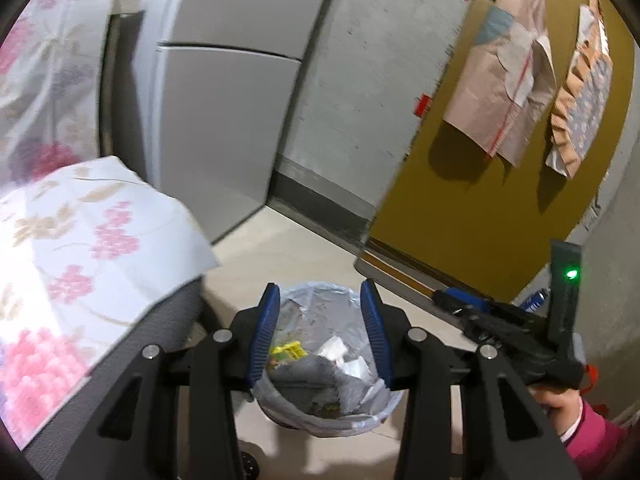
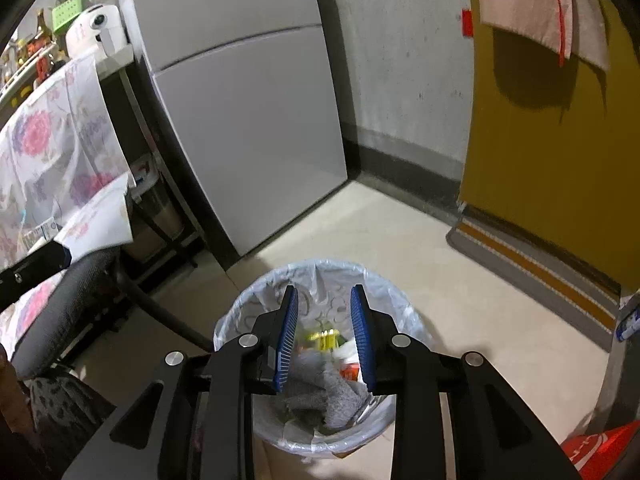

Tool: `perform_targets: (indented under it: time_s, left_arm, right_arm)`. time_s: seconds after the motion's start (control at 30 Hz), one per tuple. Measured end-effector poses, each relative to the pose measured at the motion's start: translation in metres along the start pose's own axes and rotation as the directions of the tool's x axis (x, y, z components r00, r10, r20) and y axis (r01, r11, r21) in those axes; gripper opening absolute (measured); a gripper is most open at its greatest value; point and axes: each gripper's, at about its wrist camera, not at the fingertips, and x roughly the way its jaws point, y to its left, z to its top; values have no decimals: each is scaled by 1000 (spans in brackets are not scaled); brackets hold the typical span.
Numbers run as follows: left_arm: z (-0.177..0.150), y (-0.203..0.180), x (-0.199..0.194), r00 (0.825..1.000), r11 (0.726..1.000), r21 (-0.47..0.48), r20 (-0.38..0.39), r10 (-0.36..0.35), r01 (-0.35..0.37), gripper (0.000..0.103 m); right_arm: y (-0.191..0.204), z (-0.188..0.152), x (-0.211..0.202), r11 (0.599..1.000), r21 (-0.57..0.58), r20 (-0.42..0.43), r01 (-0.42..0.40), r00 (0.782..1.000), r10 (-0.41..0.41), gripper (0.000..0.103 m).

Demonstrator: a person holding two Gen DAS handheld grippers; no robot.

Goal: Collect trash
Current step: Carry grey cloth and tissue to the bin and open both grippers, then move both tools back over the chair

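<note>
While you hold both tools tilted down over the floor, your left gripper [image 1: 320,330] and your right gripper [image 2: 326,338] both hang above the trash bin [image 2: 404,432]. The bin stands on the pale floor [image 2: 460,280] just beside the grey chair [image 2: 60,312], well apart from the striped mat [image 2: 532,264] at the yellow door [image 2: 552,128]. Your right hand [image 1: 558,408], in a pink sleeve, grips its tool at the right edge of the left wrist view. The left gripper's blue pads stand apart with nothing between them. The right gripper's pads are apart too, somewhat narrower, and likewise empty. Inside the white liner [image 1: 316,294] lie a grey cloth [image 2: 332,396], a yellow wrapper [image 1: 290,350] and crumpled white paper [image 1: 340,354], towards the middle of the bin.
</note>
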Motion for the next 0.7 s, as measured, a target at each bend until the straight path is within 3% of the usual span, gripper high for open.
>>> perform_targets:
  time_s: [0.3, 0.53, 0.7]
  left_arm:
    - [0, 27, -57, 990, 993, -34, 82, 114, -112, 42]
    - [-12, 56, -114, 960, 966, -75, 120, 254, -247, 46]
    - [-19, 86, -157, 931, 933, -155, 124, 344, -324, 47]
  right_arm:
    - [46, 36, -51, 996, -47, 155, -70, 985, 77, 29]
    - [127, 44, -65, 961, -185, 142, -204, 963, 231, 29]
    - [195, 43, -70, 908, -295, 107, -298, 934, 341, 33]
